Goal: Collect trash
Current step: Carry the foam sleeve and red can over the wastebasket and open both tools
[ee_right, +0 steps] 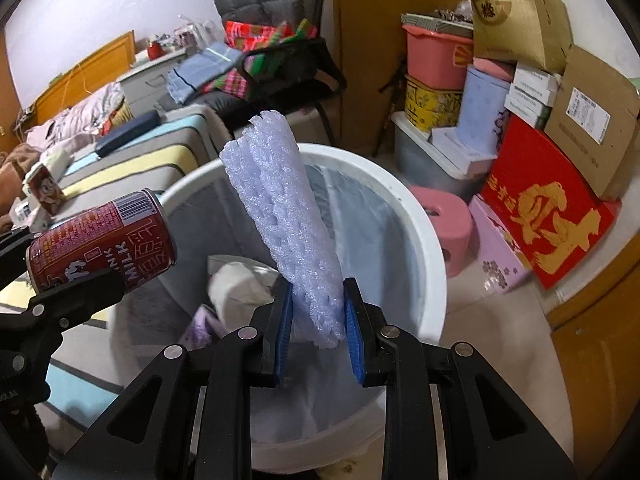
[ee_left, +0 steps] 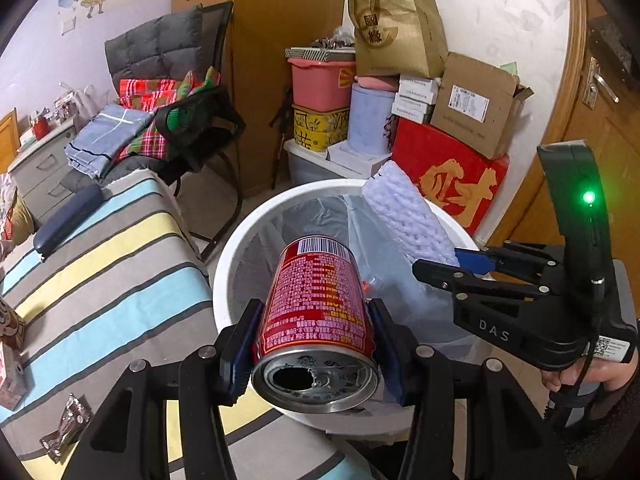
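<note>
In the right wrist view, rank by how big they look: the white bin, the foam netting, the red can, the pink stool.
1. white bin, by far the largest.
2. foam netting, held in the right gripper.
3. red can, in the left gripper, and pink stool: too alike to rank, and the can is nearer the camera.

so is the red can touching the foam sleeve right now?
Apart. The right wrist view shows the red can left of the foam sleeve, with the bin's rim and liner showing between them.
</note>
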`<state>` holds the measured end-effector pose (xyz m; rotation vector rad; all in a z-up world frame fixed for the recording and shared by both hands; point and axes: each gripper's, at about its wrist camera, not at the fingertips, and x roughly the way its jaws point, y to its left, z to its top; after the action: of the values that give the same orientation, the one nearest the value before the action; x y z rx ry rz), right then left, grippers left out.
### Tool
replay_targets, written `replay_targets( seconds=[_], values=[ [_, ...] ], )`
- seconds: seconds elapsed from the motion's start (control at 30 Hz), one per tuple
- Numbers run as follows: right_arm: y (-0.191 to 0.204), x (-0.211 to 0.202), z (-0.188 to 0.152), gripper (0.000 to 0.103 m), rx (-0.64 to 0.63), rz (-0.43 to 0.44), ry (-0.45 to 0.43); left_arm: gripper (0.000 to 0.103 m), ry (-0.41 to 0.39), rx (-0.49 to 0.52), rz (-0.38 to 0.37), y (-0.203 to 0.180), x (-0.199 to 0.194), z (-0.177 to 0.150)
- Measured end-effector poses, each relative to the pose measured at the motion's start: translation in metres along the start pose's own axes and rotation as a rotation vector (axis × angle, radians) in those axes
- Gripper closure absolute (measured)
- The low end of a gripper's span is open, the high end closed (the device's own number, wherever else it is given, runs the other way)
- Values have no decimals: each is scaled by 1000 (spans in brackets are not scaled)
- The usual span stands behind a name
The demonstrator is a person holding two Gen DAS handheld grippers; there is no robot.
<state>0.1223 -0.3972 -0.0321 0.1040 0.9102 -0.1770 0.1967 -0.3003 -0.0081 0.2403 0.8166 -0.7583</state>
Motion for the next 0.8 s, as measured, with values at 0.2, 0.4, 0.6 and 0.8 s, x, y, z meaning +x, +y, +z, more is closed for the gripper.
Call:
replay_targets(
  seconds=[0.2,0.4,0.6,0.8],
  values=[
    [-5,2,-1,56,-3,-5,7,47,-15,-18,-32,1,1,1],
    [-6,0,-2,48,14,1,-12,43,-27,-22,-16,4,-4,1],
    [-5,-6,-1,48,25,-2,-34,43,-42,-41,1,10,-16,-2],
    [2,-18,-1,48,39,14,-72,43,-71,-57,24,17,-36,-7]
  ],
)
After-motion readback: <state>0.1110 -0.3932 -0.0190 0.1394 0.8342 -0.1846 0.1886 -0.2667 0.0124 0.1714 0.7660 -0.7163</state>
